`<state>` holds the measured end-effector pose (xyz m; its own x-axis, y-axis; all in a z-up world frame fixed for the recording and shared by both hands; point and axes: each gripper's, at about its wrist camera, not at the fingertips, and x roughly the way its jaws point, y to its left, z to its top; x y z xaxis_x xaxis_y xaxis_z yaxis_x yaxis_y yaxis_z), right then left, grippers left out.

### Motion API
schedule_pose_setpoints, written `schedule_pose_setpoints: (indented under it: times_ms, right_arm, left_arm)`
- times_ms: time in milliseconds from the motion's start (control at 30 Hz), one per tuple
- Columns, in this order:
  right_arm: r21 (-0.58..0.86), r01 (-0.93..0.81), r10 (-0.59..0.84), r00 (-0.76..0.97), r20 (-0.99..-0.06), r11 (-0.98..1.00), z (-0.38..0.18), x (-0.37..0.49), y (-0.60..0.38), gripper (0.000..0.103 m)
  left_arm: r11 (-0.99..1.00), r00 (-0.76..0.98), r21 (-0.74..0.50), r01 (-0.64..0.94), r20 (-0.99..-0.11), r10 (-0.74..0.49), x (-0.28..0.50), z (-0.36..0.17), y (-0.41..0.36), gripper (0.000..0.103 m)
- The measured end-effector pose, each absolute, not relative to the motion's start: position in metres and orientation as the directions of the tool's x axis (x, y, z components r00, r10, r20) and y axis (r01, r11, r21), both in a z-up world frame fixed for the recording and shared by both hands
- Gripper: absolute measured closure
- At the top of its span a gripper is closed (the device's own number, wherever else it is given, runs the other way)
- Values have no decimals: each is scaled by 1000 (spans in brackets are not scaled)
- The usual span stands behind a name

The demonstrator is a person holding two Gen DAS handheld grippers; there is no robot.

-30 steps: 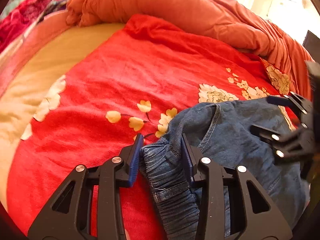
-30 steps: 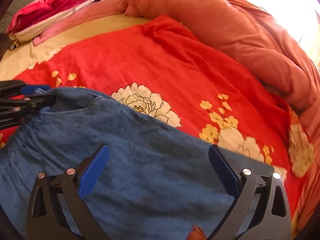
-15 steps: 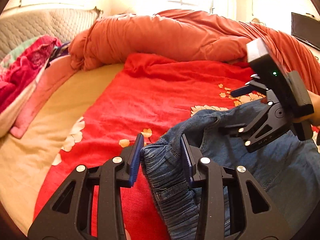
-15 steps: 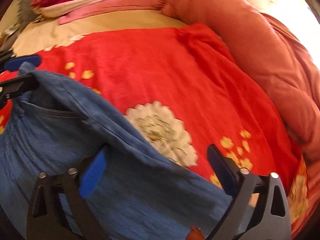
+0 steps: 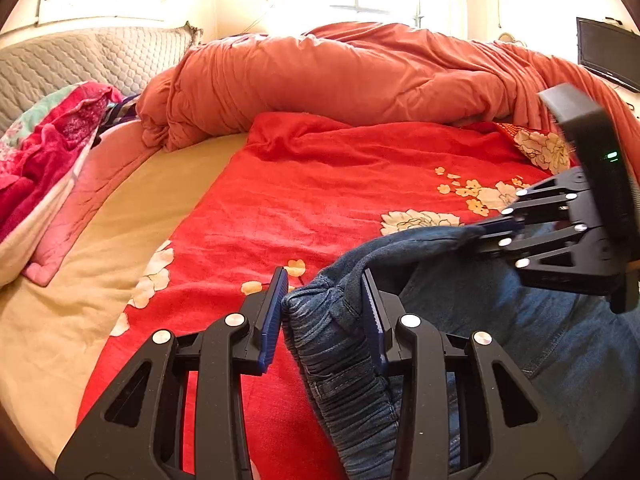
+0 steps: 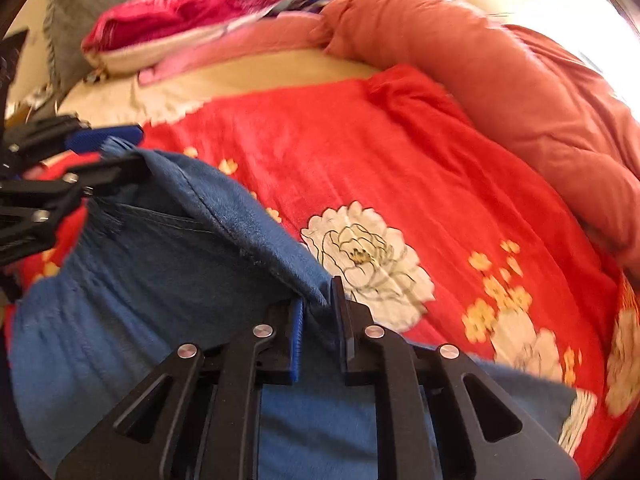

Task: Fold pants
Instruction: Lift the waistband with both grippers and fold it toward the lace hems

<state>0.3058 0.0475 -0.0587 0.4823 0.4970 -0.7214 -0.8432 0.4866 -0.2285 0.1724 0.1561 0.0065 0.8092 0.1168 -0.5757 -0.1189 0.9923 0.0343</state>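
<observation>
Blue denim pants [image 5: 532, 332] lie on a red flowered blanket [image 5: 320, 200] on a bed. My left gripper [image 5: 322, 308] is shut on the gathered elastic waistband [image 5: 340, 364] at the pants' left corner. My right gripper [image 6: 318, 316] is shut on the pants' [image 6: 160, 288] upper edge further right. The edge between the two grippers is lifted off the blanket. The right gripper also shows in the left wrist view [image 5: 492, 228], and the left gripper in the right wrist view [image 6: 108, 152].
A rolled orange quilt [image 5: 360, 76] lies along the far side of the bed. Pink and red bedding [image 5: 36, 160] is piled at the left by the grey headboard [image 5: 80, 60]. A beige sheet [image 5: 132, 216] lies left of the blanket. A dark screen [image 5: 608, 56] stands far right.
My right gripper has closed from wide open onto the pants' edge. Both grippers have risen and lifted the waist edge off the blanket. The left gripper has kept its grip.
</observation>
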Motion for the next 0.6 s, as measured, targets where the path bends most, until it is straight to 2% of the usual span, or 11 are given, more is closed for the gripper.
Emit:
schedule_pose_setpoints:
  times_ms: [167,300,600]
  right_arm:
    - [-173,-814,552,515,-655,555,-37,276,17,91]
    - [-133,-798,565,523,-638,588,-30,255,-2,91]
    - [-71,-790,611,525,-592,609,-16,187,-41,91]
  left_arm:
    - [994,843,63,-91,-526,110,160,18,145,74]
    - [995,852,51,-85,-514,99,147,25,136,74]
    - [988,879,136,-67,-460,123,98,37,103,74]
